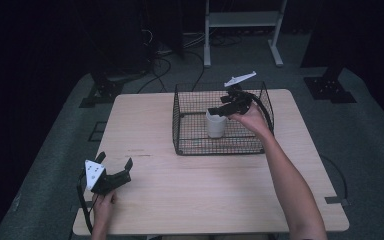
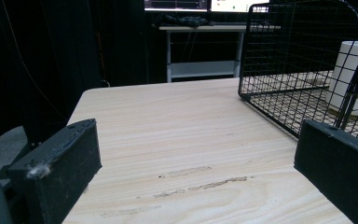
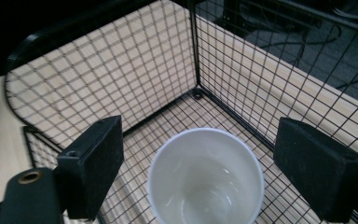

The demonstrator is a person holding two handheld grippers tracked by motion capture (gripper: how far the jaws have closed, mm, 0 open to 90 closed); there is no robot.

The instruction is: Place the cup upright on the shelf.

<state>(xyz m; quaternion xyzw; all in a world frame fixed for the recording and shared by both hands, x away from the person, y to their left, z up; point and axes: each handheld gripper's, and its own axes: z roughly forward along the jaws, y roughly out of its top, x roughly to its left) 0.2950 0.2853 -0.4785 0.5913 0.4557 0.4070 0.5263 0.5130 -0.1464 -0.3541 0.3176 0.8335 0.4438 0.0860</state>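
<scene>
The white cup [image 1: 215, 123] is standing upright inside the wire basket [image 1: 180, 120], above the centre of the high view. The right gripper [image 1: 223, 111] is hovering just over its rim, jaws apart and clear of the cup on both sides. The release looks done; lifting straight up should keep the jaws from clipping the rim or the mesh. The left gripper [image 1: 115, 165] is resting on the tabletop [image 1: 190, 195] at lower left, jaws wide apart, holding nothing.
</scene>
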